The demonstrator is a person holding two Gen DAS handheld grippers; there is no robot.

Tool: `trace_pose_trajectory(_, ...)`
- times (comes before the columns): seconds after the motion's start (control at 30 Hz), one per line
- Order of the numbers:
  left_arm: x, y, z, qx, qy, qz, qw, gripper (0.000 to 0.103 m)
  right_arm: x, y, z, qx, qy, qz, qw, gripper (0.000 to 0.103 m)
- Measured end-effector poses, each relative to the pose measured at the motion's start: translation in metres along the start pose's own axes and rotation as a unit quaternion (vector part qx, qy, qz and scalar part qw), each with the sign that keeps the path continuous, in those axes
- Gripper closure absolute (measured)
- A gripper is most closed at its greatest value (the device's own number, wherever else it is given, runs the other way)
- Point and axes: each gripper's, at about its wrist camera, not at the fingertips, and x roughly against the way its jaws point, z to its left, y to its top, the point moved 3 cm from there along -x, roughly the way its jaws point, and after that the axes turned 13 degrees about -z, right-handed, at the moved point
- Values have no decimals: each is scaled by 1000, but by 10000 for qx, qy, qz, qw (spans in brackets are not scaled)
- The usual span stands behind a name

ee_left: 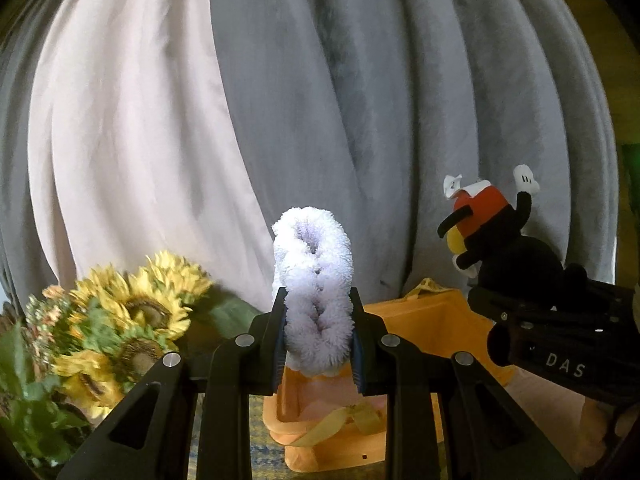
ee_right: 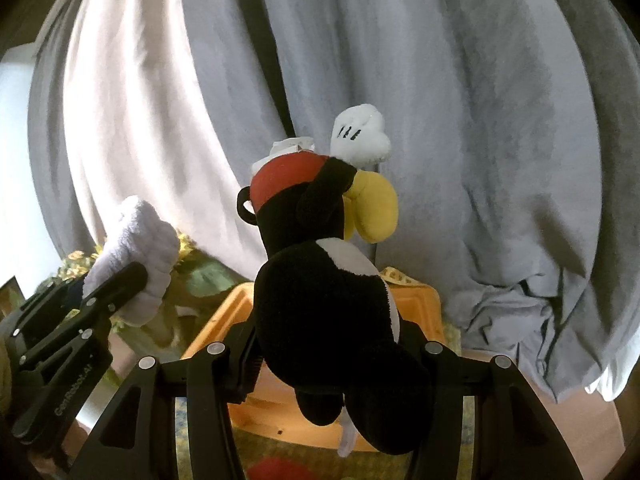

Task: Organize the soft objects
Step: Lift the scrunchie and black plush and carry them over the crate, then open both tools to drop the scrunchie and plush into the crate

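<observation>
Left wrist: "DAS" on right gripper (ee_left: 516,300)

Soft daylight through the pale curtain (ee_left: 120,140), motion-blurred sunflowers (ee_left: 132,312), heavy fisheye bowing, dark vignetted corners.

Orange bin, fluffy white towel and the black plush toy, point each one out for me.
orange bin (ee_left: 432,320): left wrist view, inner wall.
fluffy white towel (ee_left: 316,280): left wrist view, middle of the roll.
black plush toy (ee_right: 320,312): right wrist view, black body.
</observation>
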Motion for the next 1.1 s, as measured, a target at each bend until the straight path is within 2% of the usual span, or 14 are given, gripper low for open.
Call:
trace_pose_trajectory(0.23,-40,-18,-1,35,-77,384,9992,77,-46,-14,-13,-86,-14,475,9988,50)
trace_pose_trajectory(0.4,-73,-41,-1,106,-225,809,9964,77,-74,-28,-21,-129,-46,851,9963,50)
trace_pose_trajectory(0.73,-111,-80,-3,161,-380,1389,9894,75,-115,-59,-27,-105,-37,1527,9882,49)
trace_pose_trajectory(0.83,-115,-88,-6,84,-384,1442,9888,68,-125,-69,-35,-262,18,1788,9835,48)
trace_pose_trajectory(0.9,-113,-89,-6,56,-435,1447,9885,52,-127,-72,-36,-290,-10,1858,9822,47)
trace_pose_trajectory(0.93,-114,-90,-7,34,-451,1443,9885,48,-128,-73,-38,-295,-43,1873,9819,46)
trace_pose_trajectory(1.0,-111,-89,-8,-25,-430,1384,9894,43,-126,-73,-41,-298,-132,1817,9828,36)
trace_pose_trajectory(1.1,-107,-87,-9,-47,-380,1365,9899,34,-120,-68,-43,-219,-291,1669,9853,35)
